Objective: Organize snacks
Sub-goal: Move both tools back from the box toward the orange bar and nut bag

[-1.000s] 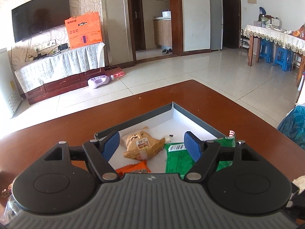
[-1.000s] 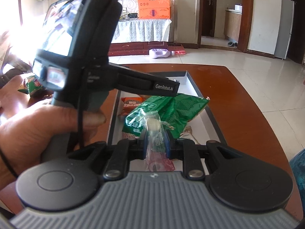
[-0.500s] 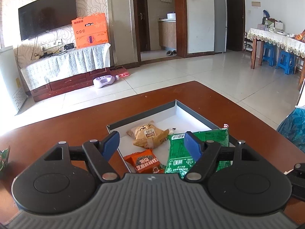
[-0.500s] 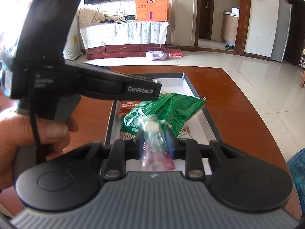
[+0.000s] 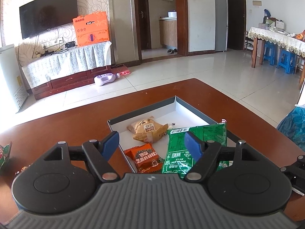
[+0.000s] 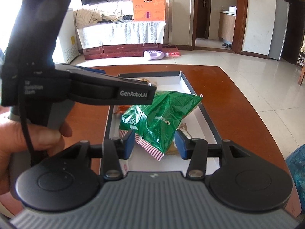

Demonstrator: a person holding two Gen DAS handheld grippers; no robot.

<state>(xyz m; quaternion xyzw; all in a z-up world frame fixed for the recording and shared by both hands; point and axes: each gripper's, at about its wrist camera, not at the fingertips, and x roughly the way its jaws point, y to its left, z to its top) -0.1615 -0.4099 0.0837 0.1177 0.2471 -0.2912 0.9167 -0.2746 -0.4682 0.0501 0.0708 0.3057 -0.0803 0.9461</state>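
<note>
Left claw (image 5: 151,142) wide, empty; right claw (image 6: 155,143) just been opening, empty; only right view shows hand (image 6: 28,133).

Left claw (image 5: 151,143) gapes wide; right claw (image 6: 154,145) has just been opening, nothing pinched.

light: bright daylight, from left | glare: far left blown out | edges: fisheye-bent | focus: sharp

right tongs (image 6: 154,145) just opened, clear packet gone from between them
</note>
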